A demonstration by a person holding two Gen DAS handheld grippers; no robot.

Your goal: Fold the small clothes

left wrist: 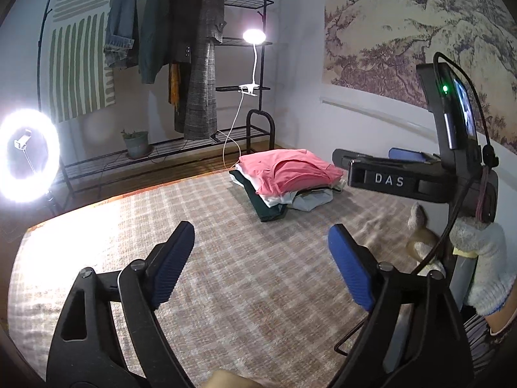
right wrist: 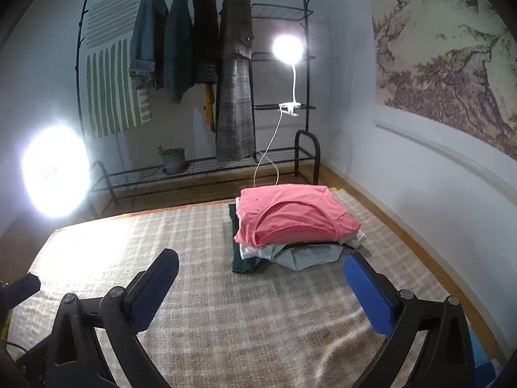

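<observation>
**Kid:** What can't you see?

**Me:** The clothes under the pink shirt (right wrist: 290, 215). I only see their edges poking out of the pile (right wrist: 287, 252): something dark green, something white, something grey. The ring light (right wrist: 55, 171) is just a bright blob on the left.

**Kid:** Where is the pile?

**Me:** At the far side of the checked blanket (right wrist: 200, 307), near the wall. The blanket looks woolly and flat, with lots of bare room in front of my tongs.

**Kid:** Are the tongs holding anything?

**Me:** No. The left tongs (left wrist: 258, 255) stand wide apart, holding nothing. The right tongs (right wrist: 258, 291) too. Their blue pads (right wrist: 368, 294) look ribbed.
</observation>
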